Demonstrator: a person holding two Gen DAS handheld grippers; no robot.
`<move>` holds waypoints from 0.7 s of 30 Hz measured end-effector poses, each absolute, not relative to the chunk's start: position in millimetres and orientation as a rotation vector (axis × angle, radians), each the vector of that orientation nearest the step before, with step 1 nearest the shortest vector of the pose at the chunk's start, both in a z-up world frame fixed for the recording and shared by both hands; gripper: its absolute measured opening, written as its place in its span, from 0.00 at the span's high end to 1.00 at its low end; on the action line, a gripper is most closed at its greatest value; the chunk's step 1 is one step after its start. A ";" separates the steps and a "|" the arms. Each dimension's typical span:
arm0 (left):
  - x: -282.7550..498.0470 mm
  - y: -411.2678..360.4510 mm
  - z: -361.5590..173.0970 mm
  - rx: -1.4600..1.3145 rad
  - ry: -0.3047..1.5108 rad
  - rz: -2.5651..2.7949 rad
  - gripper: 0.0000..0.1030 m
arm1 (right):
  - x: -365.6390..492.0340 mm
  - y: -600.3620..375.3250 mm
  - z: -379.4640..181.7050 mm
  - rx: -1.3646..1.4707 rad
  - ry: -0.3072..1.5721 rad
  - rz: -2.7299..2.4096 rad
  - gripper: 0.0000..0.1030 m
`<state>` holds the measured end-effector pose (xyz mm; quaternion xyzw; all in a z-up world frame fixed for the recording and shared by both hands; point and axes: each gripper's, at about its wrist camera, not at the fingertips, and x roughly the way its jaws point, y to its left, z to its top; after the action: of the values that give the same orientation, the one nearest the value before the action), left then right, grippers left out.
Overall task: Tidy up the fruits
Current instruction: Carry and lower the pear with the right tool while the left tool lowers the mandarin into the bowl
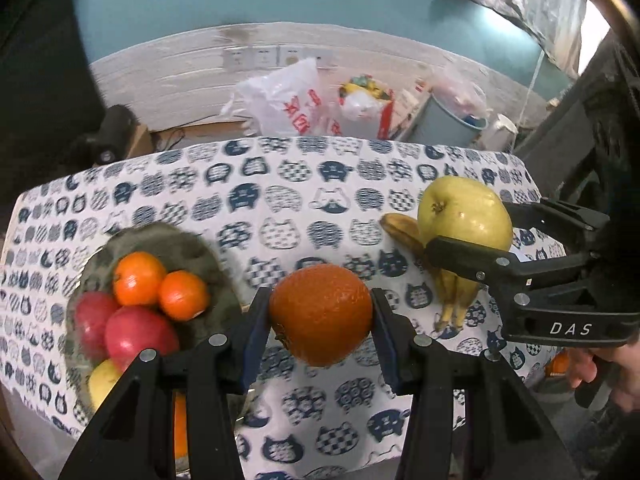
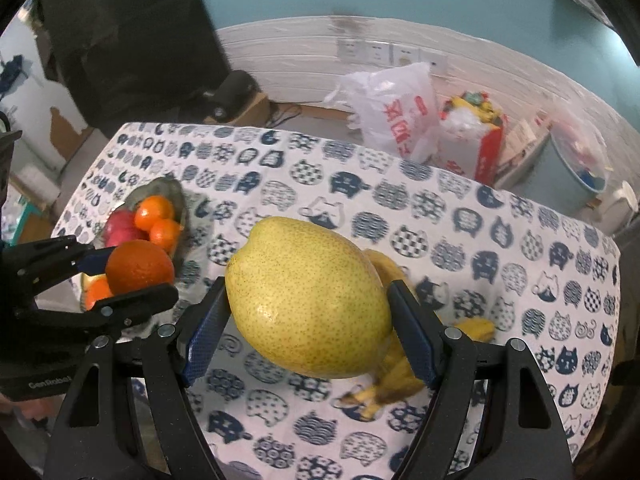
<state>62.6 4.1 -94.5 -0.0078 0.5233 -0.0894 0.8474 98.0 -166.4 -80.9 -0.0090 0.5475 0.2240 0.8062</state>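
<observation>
Both grippers loaded, bowl off to the left.

Left wrist view: my left gripper (image 1: 320,316) clamps the orange (image 1: 320,314) above the desk (image 1: 280,208); the bowl (image 1: 192,248) lies just lower left, its near rim cut off by my fingers. Right wrist view: my right gripper (image 2: 308,312) holds the pear (image 2: 308,296), long axis slanting across the jaws; the bowl is far left, so my left hand is nearer. The bananas (image 2: 384,388) are mostly hidden beneath.

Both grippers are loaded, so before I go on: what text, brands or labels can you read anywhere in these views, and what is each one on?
"DAS": white letters on the black body of the right gripper.
"CenRobot", roughly; small and partly cut off: on the body of the left gripper.
Red characters on the white plastic bag: too blurred to read.
Print on the red and white box: unreadable.
</observation>
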 end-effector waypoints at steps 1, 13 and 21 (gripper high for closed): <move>60.6 10.2 -93.4 -0.024 1.100 -0.179 0.53 | 97.7 -160.6 -79.9 -0.022 1.171 0.490 0.24; 31.5 84.8 -90.5 -0.108 1.089 -0.070 0.53 | 89.1 -84.6 -82.2 -0.080 1.193 0.619 0.24; 19.3 117.4 -94.0 -0.131 1.092 -0.015 0.53 | 84.6 -45.4 -87.6 -0.109 1.213 0.673 0.24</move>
<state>19.3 117.4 -94.0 -0.0621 0.5187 -0.0071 0.8527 84.6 -45.4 -87.6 -0.0504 0.5586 0.3100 0.7677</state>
